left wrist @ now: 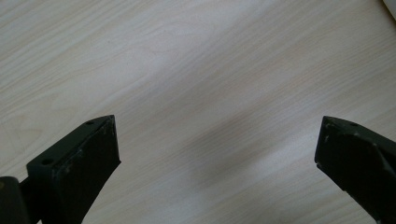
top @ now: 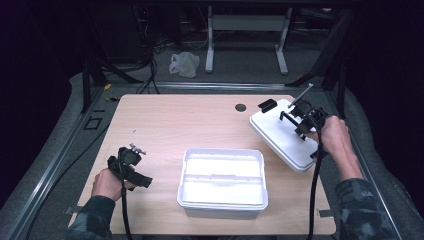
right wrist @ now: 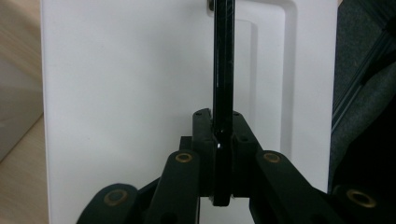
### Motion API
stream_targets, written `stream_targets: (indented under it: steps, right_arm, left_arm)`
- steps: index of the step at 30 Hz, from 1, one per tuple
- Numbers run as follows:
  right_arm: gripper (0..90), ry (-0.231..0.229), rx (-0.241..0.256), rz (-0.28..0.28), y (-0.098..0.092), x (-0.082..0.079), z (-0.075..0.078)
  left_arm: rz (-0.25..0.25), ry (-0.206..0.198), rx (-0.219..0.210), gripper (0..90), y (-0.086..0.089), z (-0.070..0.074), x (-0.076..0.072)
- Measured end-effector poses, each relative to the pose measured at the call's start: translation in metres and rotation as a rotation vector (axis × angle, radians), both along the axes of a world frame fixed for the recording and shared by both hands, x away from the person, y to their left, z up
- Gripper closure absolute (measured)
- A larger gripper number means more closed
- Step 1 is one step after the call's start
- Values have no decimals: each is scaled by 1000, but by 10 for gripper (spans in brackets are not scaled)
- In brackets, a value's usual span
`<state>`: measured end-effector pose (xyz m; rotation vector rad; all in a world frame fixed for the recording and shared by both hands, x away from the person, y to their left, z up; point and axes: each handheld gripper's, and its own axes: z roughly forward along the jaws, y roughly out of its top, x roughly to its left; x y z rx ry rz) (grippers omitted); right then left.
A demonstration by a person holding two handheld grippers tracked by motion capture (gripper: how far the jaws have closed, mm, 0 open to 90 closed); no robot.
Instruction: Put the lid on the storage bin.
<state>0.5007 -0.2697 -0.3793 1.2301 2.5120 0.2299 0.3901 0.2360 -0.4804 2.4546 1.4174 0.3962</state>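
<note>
At the right edge of the wooden table [top: 165,120], the right gripper [right wrist: 222,140] is seen with its jaws closed tight on a thin black strip [right wrist: 223,70], which is pinched edge-on between them and runs straight ahead over a flat white lid [right wrist: 126,93]. The lid is smooth and matte, with rounded corners and a shallow stepped recess; in the high view it lies tilted at the table's right edge [top: 285,137], partly overhanging it, under the right hand [top: 332,135]. What the strip is joined to at its far end cannot be told. The left gripper [left wrist: 217,144] is held with its jaws spread wide and nothing between them, over bare pale wood grain. A white rectangular container [top: 222,182], divided by a central ridge into two compartments, is set at the table's middle, between the two grippers.
</note>
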Motion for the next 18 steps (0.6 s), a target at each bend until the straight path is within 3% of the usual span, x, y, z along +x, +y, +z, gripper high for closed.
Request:
stream_targets:
  steps: [1, 9, 12, 16, 18]
  right_arm:
    - [849, -17, 9, 26, 2, -6, 9]
    - [849, -48, 48, 143, 9, -22, 32]
    - [849, -47, 47, 212, 21, -34, 42]
    - [849, -53, 55, 253, 29, -40, 49]
    - [849, -62, 58, 306, 40, -48, 56]
  left_arm:
    - [-2, -2, -1, 0, 0, 0, 0]
    - [-10, -3, -7, 0, -1, 0, -1]
    - [-8, 1, -11, 0, 0, 0, 0]
    - [-11, 3, -9, 0, 0, 0, 0]
    - [-13, 4, -13, 0, 0, 0, 0]
